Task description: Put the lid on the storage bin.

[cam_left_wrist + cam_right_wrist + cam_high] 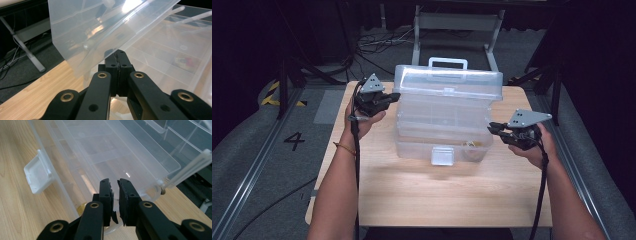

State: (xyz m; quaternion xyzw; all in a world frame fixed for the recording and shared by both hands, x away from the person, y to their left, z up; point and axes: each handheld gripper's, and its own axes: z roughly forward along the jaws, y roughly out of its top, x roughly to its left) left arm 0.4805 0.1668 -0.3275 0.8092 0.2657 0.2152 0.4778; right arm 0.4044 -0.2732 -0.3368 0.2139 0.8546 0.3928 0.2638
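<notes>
From my station, the high view shows the wooden table (432,195) brightly lit from above while its surroundings stay near black. I see a soft shadow in front of the clear plastic toolbox (444,117). In the left gripper view, glare whitens the raised lid (100,27). Both gripper views blur their nearest jaw parts; the background is dim.

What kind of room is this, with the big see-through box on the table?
Probably a lab or studio set up for recording. A small wooden table stands alone on grey carpet, loose cables trail across the floor behind it, and yellow-and-black tape and a number 4 mark the floor.
</notes>
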